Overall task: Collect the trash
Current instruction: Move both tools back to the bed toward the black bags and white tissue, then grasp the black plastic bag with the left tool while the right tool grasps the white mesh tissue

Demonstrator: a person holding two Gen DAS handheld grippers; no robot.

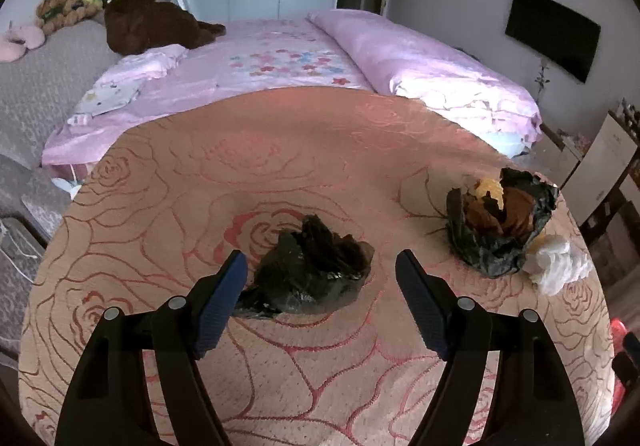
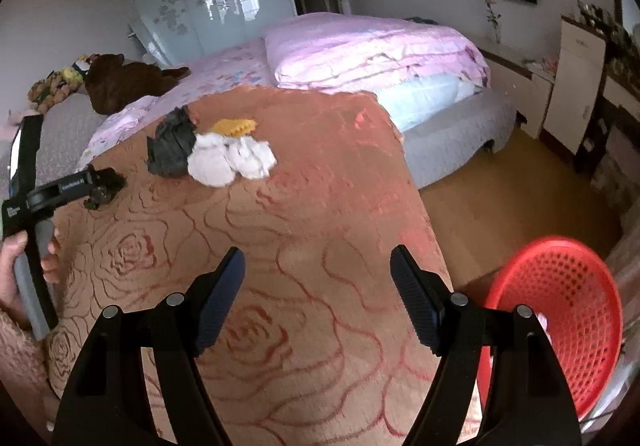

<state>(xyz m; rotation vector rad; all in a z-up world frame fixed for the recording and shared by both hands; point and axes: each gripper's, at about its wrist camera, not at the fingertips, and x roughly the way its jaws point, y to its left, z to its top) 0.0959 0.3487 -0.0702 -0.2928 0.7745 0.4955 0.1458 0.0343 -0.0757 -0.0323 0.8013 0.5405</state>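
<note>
Crumpled black bag (image 1: 310,272) lies left of open, stuffed bag (image 1: 500,224)

Soft daylight; edges warped, perhaps blurred.

Two crumpled black plastic bags are counted on the rose-patterned cloth: one closed (image 1: 310,272), one open with brown and yellow scraps (image 1: 500,228). One wad of white tissue (image 1: 558,264) is seen, and one red perforated plastic basket (image 2: 560,322).

Left gripper (image 1: 320,270) jaws wide; right gripper (image 2: 318,266) jaws wide.
</note>
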